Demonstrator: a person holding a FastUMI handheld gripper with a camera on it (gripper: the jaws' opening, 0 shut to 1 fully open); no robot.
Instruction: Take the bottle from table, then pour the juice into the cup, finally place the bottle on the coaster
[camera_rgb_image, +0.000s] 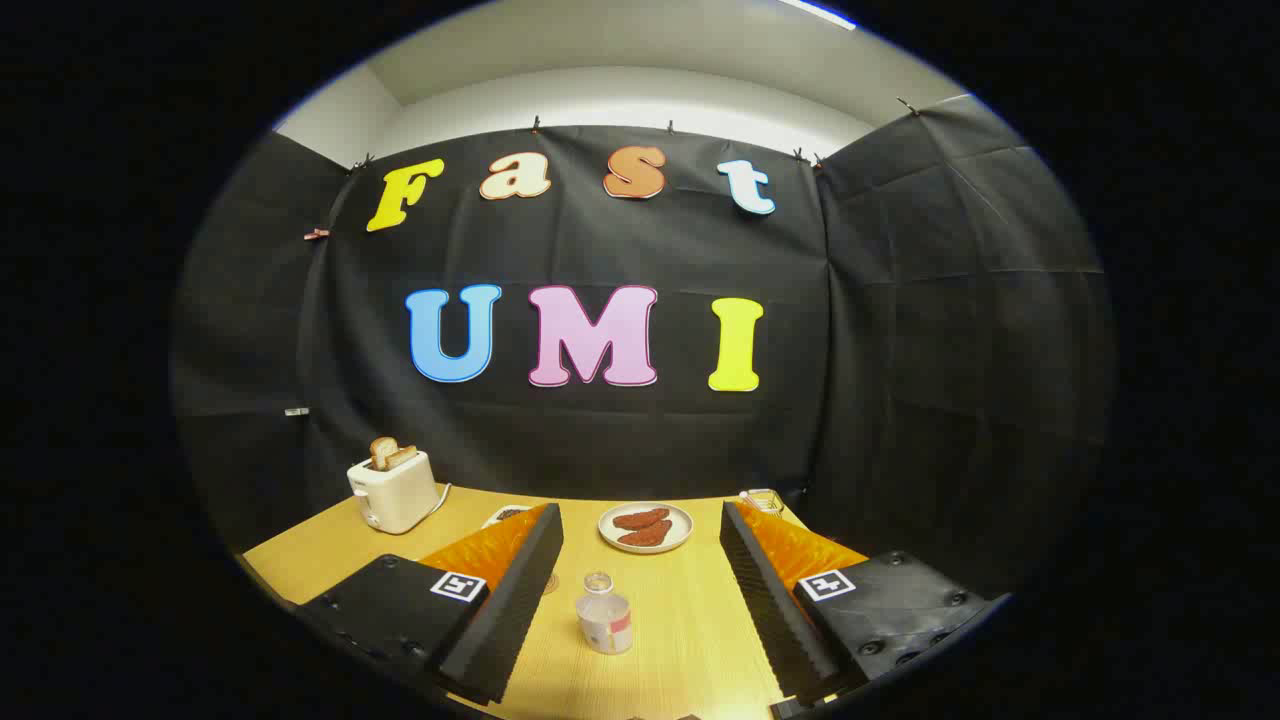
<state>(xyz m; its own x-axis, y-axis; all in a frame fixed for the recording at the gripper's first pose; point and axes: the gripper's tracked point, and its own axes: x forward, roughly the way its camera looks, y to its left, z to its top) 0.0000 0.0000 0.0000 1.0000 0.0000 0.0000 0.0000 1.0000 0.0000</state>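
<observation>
While the bottle (604, 622) stands upright on the desk (690, 610), nothing of your task is done yet, as far as this view lets you judge. Your tool (640, 600) is spread wide, its two ridged fingers (520, 590) apart on either side of the bottle and touching nothing. The bottle sits between them, nearer the left finger, and its cap seems to be off, though that is hard to tell for sure.

Beyond the bottle lies a plate (646, 527) with brownish pieces of food on it, and off to the left stands a toaster (393, 490) with bread poking out of its slot. A small glass-like thing (764, 499), which may be the cup, peeks out near the tip of the right finger at the far edge of the desk. A small dark item (508, 515) shows just past the left finger's tip; whether it is the coaster you cannot tell.

So all three steps remain: gripping and lifting the bottle, pouring into the cup, and setting it down on the coaster.
</observation>
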